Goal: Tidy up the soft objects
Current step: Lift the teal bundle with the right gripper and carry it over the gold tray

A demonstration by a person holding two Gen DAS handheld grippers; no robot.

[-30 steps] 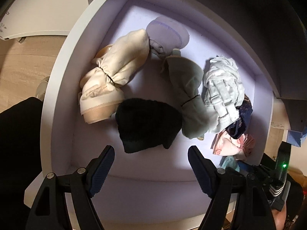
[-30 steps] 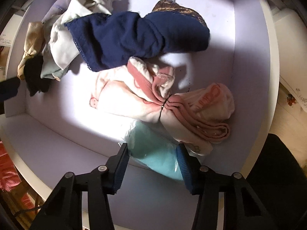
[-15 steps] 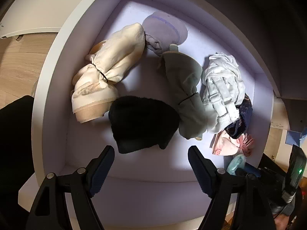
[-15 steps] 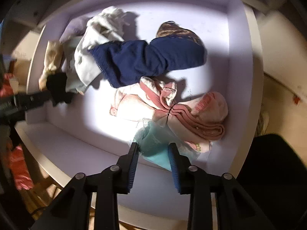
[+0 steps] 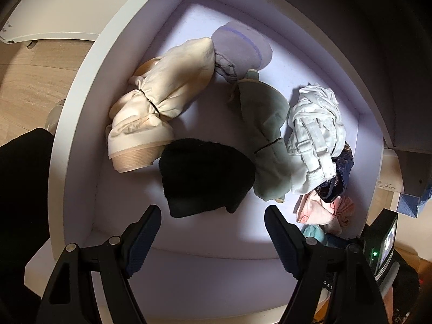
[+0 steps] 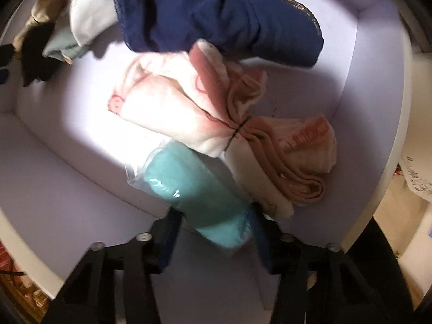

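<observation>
Teal bundle (image 6: 194, 189) in its clear wrap sits squarely between the right gripper (image 6: 213, 224) jaws, which appear to press its sides, though blur hides firm contact; best to squeeze the cloth itself, not loose film, and lift straight up. Left gripper (image 5: 213, 232) hangs wide and empty, the black bundle (image 5: 205, 175) just ahead of its jaws

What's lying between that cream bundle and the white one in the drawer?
In the left wrist view, a sage-green bundle lies between the cream bundle and the white bundle.
</observation>
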